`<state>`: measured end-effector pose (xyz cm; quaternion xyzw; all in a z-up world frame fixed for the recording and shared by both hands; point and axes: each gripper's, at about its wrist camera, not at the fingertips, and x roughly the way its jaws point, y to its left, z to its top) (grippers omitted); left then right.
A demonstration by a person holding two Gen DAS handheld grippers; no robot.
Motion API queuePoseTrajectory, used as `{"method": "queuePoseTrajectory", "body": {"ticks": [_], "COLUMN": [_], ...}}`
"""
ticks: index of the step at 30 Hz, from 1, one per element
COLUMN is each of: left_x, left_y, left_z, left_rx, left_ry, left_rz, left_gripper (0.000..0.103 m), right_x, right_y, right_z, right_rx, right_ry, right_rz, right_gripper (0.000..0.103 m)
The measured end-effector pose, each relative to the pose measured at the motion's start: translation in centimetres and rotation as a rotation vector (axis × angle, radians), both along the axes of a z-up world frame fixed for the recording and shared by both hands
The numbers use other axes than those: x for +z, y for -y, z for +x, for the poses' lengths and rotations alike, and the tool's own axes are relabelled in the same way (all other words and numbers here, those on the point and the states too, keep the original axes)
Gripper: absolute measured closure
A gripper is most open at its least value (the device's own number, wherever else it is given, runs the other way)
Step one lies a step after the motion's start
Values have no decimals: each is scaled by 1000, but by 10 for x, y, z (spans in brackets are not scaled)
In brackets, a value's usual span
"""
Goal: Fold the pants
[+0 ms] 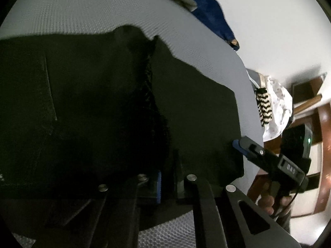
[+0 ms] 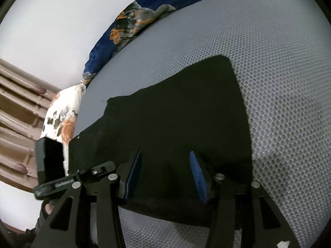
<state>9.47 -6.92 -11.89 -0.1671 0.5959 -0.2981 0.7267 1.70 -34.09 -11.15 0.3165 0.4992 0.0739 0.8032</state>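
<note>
My left hand-held gripper (image 1: 167, 184) pinches the pants (image 1: 103, 103) edge; right hand-held gripper (image 2: 166, 175) straddles it, unclosed. Next: clamp right, then fold.

Black pants (image 1: 93, 103) on a grey textured bed (image 1: 82, 10).
Left tool (image 1: 167, 184) is clamped on the pants' near edge; right tool (image 1: 238, 144) meets their right edge, a hand (image 1: 269, 202) gripping its handle. Blue cloth (image 1: 209, 12) lies behind.
</note>
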Motion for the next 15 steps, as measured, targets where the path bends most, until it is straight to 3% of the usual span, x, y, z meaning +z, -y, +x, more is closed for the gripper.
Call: {"method": "queuePoseTrajectory", "body": {"ticks": [5, 9, 15], "left_x": [14, -1, -9], "left_y": [-6, -6, -5], "left_z": [-8, -7, -9], "left_rx": [-6, -12, -23], "left_ry": [44, 9, 5], "left_rz": [-12, 37, 87], "left_gripper": [96, 96, 92], "right_x": [5, -3, -9], "right_y": [1, -4, -14], "right_z": [-2, 1, 4], "right_rx": [-8, 8, 48], "right_ry": [1, -43, -68], "right_rz": [-92, -206, -287], "right_gripper": [56, 57, 56]}}
